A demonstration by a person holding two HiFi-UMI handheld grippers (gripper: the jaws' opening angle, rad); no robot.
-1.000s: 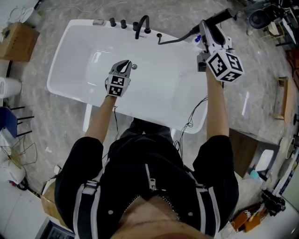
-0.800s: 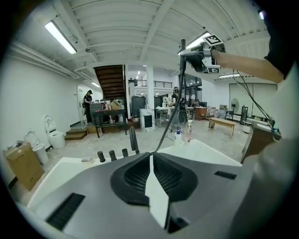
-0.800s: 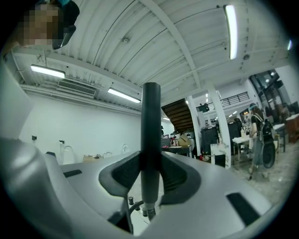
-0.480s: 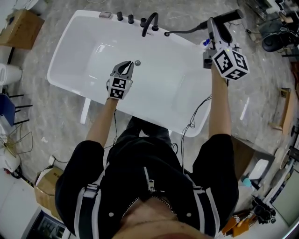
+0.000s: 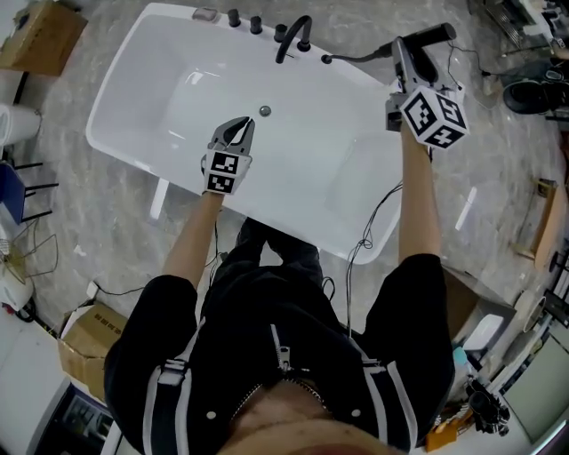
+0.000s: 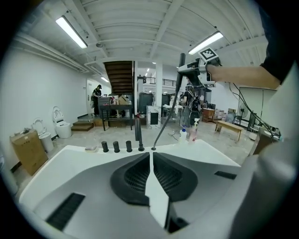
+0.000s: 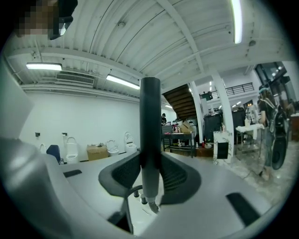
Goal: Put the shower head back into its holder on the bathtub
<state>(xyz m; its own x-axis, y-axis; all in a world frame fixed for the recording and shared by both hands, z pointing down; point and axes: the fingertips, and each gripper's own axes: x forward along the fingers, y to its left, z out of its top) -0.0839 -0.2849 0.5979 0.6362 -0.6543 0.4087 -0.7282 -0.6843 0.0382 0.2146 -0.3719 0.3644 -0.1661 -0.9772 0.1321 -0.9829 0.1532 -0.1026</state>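
Black shower head (image 5: 430,35) clamped in right gripper (image 7: 150,158) — lower it upright, handle-first, into the rim holder (image 5: 327,59) — left gripper (image 5: 240,124) pinched closed, empty.

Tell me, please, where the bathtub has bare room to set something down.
In the head view, the bathtub basin is bare left of the drain and the left hand-held gripper. Its right end is bare too. The far rim is crowded: knobs, spout and hose sit close together.

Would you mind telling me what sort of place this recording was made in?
Probably a bathroom-fixture showroom or warehouse: a freestanding bathtub, loose toilets and cardboard boxes on the floor, and an industrial ceiling with strip lights.
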